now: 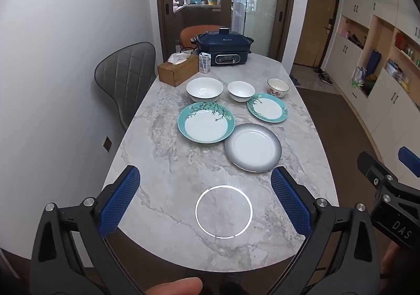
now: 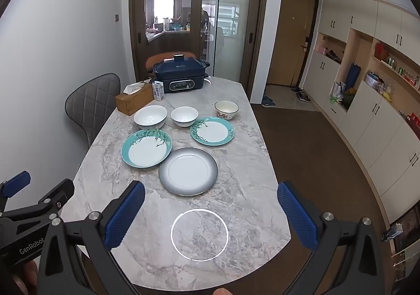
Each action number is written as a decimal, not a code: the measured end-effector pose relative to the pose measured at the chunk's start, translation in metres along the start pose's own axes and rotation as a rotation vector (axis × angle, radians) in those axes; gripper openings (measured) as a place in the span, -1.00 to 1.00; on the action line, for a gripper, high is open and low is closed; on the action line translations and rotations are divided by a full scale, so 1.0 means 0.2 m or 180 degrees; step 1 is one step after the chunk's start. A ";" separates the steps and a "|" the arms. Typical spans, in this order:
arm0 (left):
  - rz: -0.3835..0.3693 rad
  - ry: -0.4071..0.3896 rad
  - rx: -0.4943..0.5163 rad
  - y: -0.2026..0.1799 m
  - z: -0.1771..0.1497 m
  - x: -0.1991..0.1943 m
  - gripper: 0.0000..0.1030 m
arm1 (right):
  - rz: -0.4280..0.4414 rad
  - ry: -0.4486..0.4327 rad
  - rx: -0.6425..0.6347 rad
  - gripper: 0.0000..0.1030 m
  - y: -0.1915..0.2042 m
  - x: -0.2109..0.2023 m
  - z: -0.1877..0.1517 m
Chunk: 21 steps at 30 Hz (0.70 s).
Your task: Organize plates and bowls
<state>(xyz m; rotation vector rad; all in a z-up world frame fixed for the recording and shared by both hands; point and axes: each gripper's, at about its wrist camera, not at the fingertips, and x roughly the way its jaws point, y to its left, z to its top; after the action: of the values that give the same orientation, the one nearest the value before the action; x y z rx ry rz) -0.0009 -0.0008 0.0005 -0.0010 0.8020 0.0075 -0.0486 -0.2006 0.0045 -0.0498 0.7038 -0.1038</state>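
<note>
On the marble table (image 1: 168, 153) lie a grey-rimmed plate (image 1: 252, 147) (image 2: 188, 171), a large teal floral plate (image 1: 206, 122) (image 2: 146, 148) and a smaller teal plate (image 1: 267, 107) (image 2: 212, 130). Behind them stand a large white bowl (image 1: 204, 89) (image 2: 150, 116), a small white bowl (image 1: 241, 91) (image 2: 184, 116) and a flowered bowl (image 1: 278, 87) (image 2: 226, 109). My left gripper (image 1: 205, 201) is open and empty above the table's near end. My right gripper (image 2: 210, 213) is open and empty beside it; it also shows at the left wrist view's right edge.
A wooden tissue box (image 1: 178, 69), a small carton (image 1: 204, 62) and a blue electric cooker (image 1: 223, 48) stand at the table's far end. A grey chair (image 1: 126, 79) is on the left, an orange chair behind. Cabinets line the right wall.
</note>
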 end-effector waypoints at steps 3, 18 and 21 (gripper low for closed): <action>-0.0034 0.0058 -0.0017 0.00 0.00 0.00 0.97 | -0.0002 0.0006 -0.0002 1.00 0.00 0.00 0.00; -0.0053 0.0060 -0.0022 -0.01 0.00 0.02 0.97 | -0.0002 0.0009 0.0004 1.00 -0.01 0.00 -0.01; -0.0057 0.0062 -0.0021 -0.01 0.00 0.02 0.97 | -0.0003 0.0009 0.0003 1.00 -0.01 0.00 -0.01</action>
<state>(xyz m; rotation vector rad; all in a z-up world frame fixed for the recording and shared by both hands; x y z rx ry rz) 0.0013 -0.0021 -0.0030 -0.0145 0.8214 -0.0067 -0.0500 -0.2031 0.0031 -0.0490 0.7066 -0.1050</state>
